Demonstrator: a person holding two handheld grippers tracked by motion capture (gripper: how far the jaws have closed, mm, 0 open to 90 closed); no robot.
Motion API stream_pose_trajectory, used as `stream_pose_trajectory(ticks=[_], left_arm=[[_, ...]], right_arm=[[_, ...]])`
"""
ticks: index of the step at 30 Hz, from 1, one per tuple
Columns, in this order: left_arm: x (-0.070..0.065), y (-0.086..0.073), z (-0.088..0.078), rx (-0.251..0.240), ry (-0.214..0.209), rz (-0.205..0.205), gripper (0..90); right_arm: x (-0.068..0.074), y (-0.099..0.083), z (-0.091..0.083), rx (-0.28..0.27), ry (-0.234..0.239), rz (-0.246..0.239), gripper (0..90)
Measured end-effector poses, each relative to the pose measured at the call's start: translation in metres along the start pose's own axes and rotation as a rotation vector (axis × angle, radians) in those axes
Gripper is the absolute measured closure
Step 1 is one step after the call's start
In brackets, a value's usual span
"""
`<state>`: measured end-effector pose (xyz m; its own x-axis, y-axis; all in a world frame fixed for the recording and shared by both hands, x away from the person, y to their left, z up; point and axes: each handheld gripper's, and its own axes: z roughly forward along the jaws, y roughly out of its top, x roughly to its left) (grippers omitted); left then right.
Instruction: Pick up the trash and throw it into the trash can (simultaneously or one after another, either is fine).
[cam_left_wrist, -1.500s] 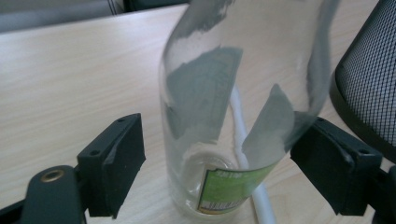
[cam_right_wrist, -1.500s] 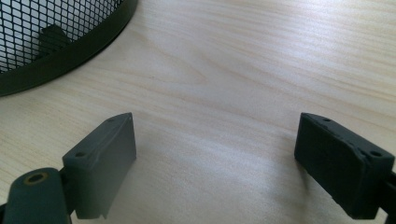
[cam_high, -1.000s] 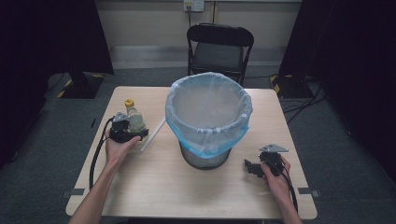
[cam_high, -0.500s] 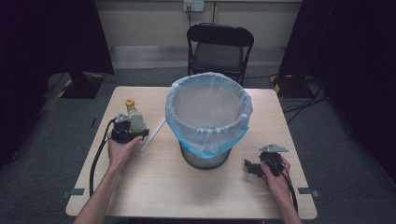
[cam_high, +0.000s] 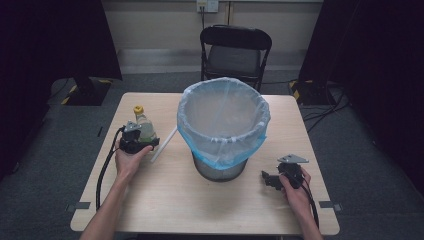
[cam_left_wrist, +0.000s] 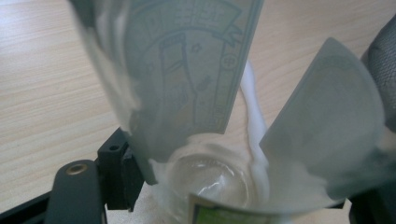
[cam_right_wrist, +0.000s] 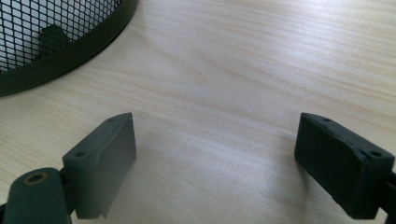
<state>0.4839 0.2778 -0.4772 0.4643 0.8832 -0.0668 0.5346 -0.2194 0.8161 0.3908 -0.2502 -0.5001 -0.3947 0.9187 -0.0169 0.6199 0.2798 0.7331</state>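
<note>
A small clear bottle (cam_high: 144, 127) with a yellow cap stands at the table's left side. My left gripper (cam_high: 142, 139) is around its lower body. Its jaws have just been closing, and the bottle (cam_left_wrist: 187, 93) sits between them with the pads against its sides. My left gripper (cam_left_wrist: 243, 154) looks straight into the bottle's pale label and clear base. My right gripper (cam_high: 267, 179) rests low on the table at the front right, open with nothing between its jaws. In the right gripper view, my right gripper (cam_right_wrist: 215, 154) has bare wood between its two pads.
A black mesh bin (cam_high: 222, 120) with a clear, blue-edged liner stands mid-table; its base (cam_right_wrist: 46, 42) is close to the right gripper. A white stick (cam_high: 164, 145) lies between bottle and bin. A black chair (cam_high: 235, 50) stands behind the table (cam_high: 200, 210).
The left gripper's jaws look slightly narrower around the bottle. Both hands and the bottle stay where they were.
</note>
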Motion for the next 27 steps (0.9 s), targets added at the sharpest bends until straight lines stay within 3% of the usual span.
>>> stream_pose_trajectory(ticks=[7,9,27], left_arm=[[0.000,0.000,0.000,-0.022,-0.034,-0.034,27.9],[-0.001,0.000,0.000,-0.023,-0.026,-0.022,28.0],[0.006,0.001,-0.016,-0.110,-0.034,-0.083,28.1]], right_arm=[[0.000,0.000,0.000,0.000,0.000,0.000,11.7],[0.000,0.000,0.000,0.000,0.000,0.000,11.7],[0.000,0.000,0.000,0.000,0.000,0.001,11.7]])
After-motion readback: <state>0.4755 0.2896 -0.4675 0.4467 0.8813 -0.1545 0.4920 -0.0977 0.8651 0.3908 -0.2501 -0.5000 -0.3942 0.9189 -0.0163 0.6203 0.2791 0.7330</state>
